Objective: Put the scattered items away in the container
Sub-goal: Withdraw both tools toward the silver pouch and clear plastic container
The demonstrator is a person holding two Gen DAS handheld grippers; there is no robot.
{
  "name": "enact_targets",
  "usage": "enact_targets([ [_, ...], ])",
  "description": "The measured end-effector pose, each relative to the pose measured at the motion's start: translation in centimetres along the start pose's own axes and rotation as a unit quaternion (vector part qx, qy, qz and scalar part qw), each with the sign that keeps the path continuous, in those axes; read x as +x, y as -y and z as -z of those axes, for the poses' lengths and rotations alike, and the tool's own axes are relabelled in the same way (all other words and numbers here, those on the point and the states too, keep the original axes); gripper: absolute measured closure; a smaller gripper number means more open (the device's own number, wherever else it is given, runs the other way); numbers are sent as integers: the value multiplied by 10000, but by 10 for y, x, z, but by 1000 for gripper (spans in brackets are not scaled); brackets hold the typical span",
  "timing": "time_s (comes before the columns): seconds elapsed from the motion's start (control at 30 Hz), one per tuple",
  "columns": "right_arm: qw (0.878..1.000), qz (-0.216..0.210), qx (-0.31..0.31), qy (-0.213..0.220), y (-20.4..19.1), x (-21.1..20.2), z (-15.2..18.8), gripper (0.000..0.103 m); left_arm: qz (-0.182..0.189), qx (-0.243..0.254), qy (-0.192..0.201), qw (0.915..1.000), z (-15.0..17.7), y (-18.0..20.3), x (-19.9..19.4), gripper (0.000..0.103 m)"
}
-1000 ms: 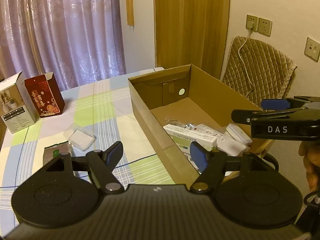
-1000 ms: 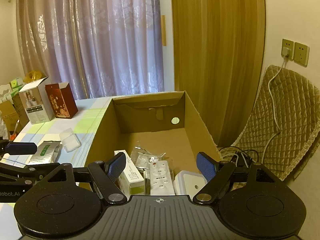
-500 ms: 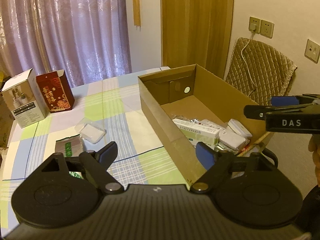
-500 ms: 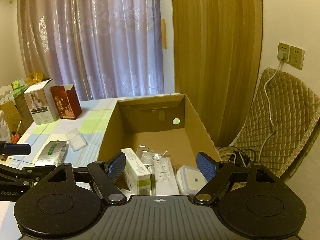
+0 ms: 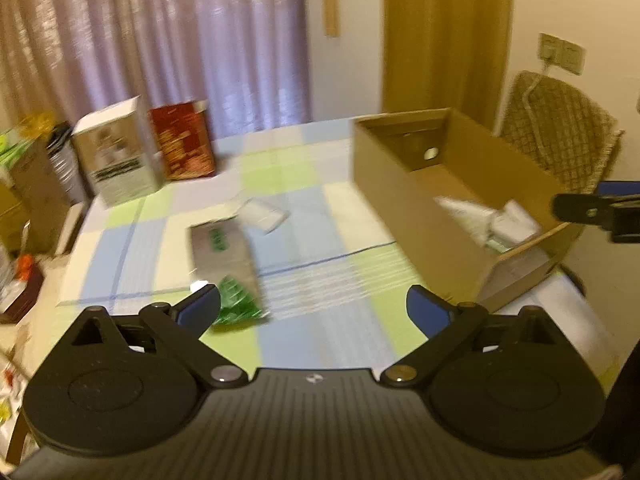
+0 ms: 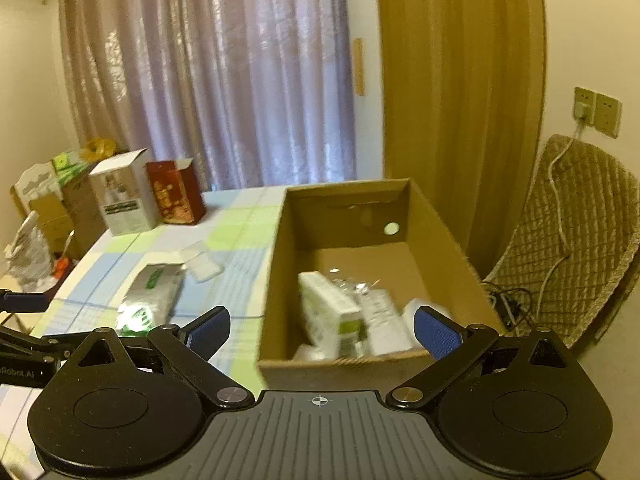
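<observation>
An open cardboard box (image 5: pixel 400 184) (image 6: pixel 276 280) stands on the right side of the checked tablecloth and holds several white packets and boxes (image 6: pixel 340 316). A silver and green pouch (image 5: pixel 224 256) (image 6: pixel 154 292) lies flat on the cloth left of the box. Just beyond it is a small clear plastic case (image 5: pixel 262 214) (image 6: pixel 202 264). My left gripper (image 5: pixel 312 312) hangs open above the cloth, its left pad close to the pouch's green end. My right gripper (image 6: pixel 322 330) is open and empty above the box's near end. Both views are blurred.
A white carton (image 5: pixel 118 156) (image 6: pixel 120 194) and a red carton (image 5: pixel 184 140) (image 6: pixel 174 192) stand at the table's far left. More clutter (image 5: pixel 24 184) sits past the left edge. A quilted chair (image 6: pixel 576 232) with a cable is right of the box.
Both grippers have pulled back and swung left. The pouch and plastic case now sit nearer the middle of the left wrist view, and the box has slid to the right.
</observation>
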State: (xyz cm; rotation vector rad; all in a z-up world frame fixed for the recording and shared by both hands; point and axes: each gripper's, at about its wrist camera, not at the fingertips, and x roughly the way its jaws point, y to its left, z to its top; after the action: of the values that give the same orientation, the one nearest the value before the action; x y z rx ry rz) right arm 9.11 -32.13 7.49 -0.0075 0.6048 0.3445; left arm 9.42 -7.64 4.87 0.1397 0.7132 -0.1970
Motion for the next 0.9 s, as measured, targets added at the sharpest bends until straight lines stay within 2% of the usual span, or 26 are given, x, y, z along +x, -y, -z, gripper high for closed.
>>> enact_targets([
  [0.27,9995,-298,-113,-63,-39,-9,8,0,-437,-337,-122,9984,28,-45,-20,1],
  [0.53,9966,-673,-431,-188,-80,-5,12,0,-634,-520,-114,9966,36,-68,-31,1],
  [0.7,9945,-829,-585,-258,-97,7,11,0,-672,-577,-160,9959,38,-79,-25,1],
  [0.9,9926,-947,-686,-322,-115,36,2,0,-614,-576,-212,9962,32,-90,-1,1],
])
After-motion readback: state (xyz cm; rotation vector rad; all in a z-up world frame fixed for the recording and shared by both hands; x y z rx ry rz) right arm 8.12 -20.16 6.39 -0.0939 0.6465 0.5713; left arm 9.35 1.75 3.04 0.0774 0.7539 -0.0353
